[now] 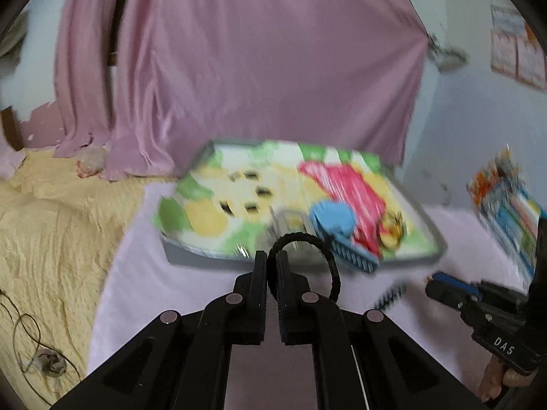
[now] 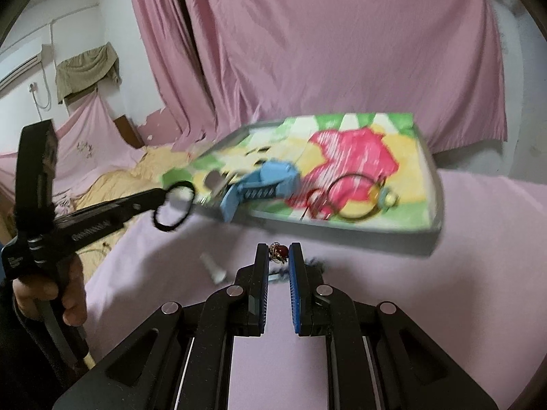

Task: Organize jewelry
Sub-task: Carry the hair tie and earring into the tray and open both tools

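Jewelry here is spread over a few spots. Black braided bracelet [image 1: 304,259] is pinched between the left gripper [image 1: 271,263] fingers, which are pressed nearly together on one side of the loop, so the rest of the ring sticks out to the right and hangs in the air, just short of the tray's near edge. In the right wrist view the same loop dangles at the tip of that gripper, held up off the bed by a hand [image 2: 51,294] around the handle.

Right gripper [image 2: 278,256] has its blue-padded fingers only partly closed around a small gold piece with a dark red bead [image 2: 279,252], which sits between the tips. Can't tell for sure how firm the grip is, or whether it's touching the bed underneath.

Behind both sits a colourful printed tray [image 2: 434,184] on the pink sheet [image 2: 444,290] of the bed, pretty blurry. On it there's a light blue box [image 2: 263,181] near the front left part, plus a thin gold bangle [image 2: 355,198] and a smaller red ring-shaped thing [image 2: 316,203] near the front right.

A small white piece [image 2: 213,268] lies on the sheet just left of the right gripper. A yellow blanket [image 1: 51,239] covers the bed's left side, and a pink curtain [image 1: 256,61] hangs behind.
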The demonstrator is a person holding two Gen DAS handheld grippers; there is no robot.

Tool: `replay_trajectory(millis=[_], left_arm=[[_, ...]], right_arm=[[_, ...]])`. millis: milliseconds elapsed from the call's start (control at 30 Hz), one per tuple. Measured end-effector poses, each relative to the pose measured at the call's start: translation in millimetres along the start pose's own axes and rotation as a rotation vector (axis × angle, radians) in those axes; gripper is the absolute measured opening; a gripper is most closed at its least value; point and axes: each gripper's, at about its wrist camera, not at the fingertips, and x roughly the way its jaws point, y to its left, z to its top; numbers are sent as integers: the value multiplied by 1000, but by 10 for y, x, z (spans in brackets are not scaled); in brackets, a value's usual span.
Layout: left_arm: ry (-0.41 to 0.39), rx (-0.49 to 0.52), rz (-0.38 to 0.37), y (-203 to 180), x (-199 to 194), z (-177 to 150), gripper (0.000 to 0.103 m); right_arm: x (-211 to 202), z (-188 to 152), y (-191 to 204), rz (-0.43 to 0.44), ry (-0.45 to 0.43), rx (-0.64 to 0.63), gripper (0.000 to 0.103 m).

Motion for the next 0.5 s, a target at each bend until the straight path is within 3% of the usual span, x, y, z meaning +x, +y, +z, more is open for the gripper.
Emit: replay_trajectory(millis=[167, 500], left_arm=[[-30, -101, 30, 165, 149, 171, 5], [66, -130, 80, 274, 710, 201, 5]], right_arm=[[126, 178, -76, -20, -27, 11, 10], [604, 378, -70, -46, 27, -10, 10]])
